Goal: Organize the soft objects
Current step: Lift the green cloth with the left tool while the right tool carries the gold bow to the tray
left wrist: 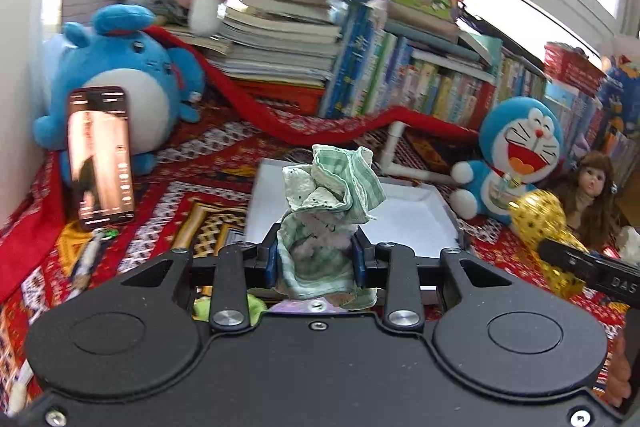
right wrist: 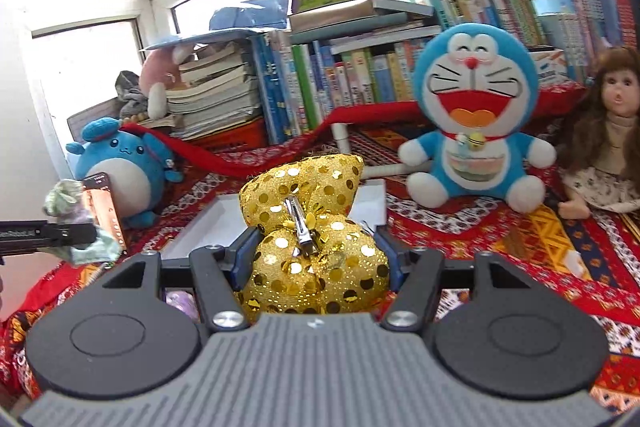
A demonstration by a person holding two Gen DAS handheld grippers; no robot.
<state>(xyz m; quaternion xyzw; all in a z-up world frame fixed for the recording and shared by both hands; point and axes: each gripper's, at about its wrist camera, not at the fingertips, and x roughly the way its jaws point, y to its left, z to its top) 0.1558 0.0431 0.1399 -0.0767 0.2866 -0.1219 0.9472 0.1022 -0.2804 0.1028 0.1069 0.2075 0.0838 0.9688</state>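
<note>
My left gripper point(left wrist: 317, 255) is shut on a crumpled green checked cloth point(left wrist: 334, 187) and holds it above the near edge of a white open box point(left wrist: 412, 223). My right gripper point(right wrist: 316, 247) is shut on a gold sequined bow point(right wrist: 308, 227) with a metal clip, held above the same white box point(right wrist: 200, 227). The bow also shows at the right of the left wrist view point(left wrist: 540, 215). The cloth and left gripper show at the left of the right wrist view point(right wrist: 76, 223).
A red patterned quilt point(left wrist: 208, 163) covers the surface. A blue round plush point(left wrist: 120, 79) with a phone point(left wrist: 100, 155) leaning on it sits at left. A Doraemon plush point(right wrist: 476, 115) and a doll point(right wrist: 608, 131) sit at right. Stacked books point(left wrist: 288, 39) line the back.
</note>
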